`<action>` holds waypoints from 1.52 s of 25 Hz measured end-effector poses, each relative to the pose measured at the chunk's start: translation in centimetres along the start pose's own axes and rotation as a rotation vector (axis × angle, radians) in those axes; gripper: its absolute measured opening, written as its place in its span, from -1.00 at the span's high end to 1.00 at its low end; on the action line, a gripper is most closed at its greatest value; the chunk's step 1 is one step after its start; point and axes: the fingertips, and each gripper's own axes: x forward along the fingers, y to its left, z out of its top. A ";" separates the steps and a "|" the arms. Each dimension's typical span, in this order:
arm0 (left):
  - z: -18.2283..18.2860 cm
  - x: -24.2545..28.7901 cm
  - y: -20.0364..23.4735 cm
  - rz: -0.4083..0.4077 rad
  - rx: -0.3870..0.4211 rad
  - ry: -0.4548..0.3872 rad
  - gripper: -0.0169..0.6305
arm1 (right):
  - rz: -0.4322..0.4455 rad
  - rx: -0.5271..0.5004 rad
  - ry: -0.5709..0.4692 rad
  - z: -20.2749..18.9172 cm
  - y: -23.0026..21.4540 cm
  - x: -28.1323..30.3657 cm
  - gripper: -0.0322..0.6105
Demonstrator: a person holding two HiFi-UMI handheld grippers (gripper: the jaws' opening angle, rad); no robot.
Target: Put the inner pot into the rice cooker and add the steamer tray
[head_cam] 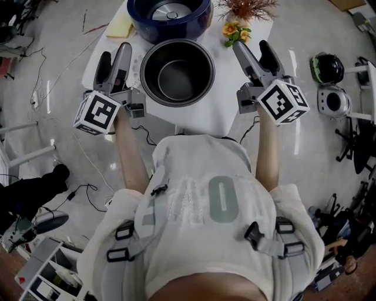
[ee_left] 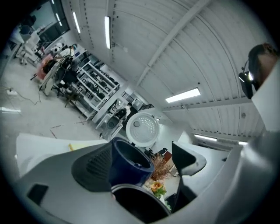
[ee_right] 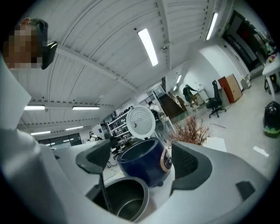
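Inspecting table (head_cam: 229, 109), we found inner pot (head_cam: 176, 73) upright on it, mouth up, outside rice cooker (head_cam: 169, 17) standing just beyond. Left gripper (head_cam: 114, 56) and right gripper (head_cam: 252, 48) flanked pot, equally near, jaws spread, holding nothing.

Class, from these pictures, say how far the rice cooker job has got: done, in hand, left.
Done: the cooker stands with its lid open. In hand: nothing yet; the left gripper and right gripper are open, flanking the pot on the table. Left: lift the pot into the cooker, then add the steamer tray, which no view shows.
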 end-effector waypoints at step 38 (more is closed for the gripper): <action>-14.2 -5.3 6.5 -0.073 -0.721 0.262 0.22 | 0.272 0.894 0.295 -15.9 0.7 1.0 -0.25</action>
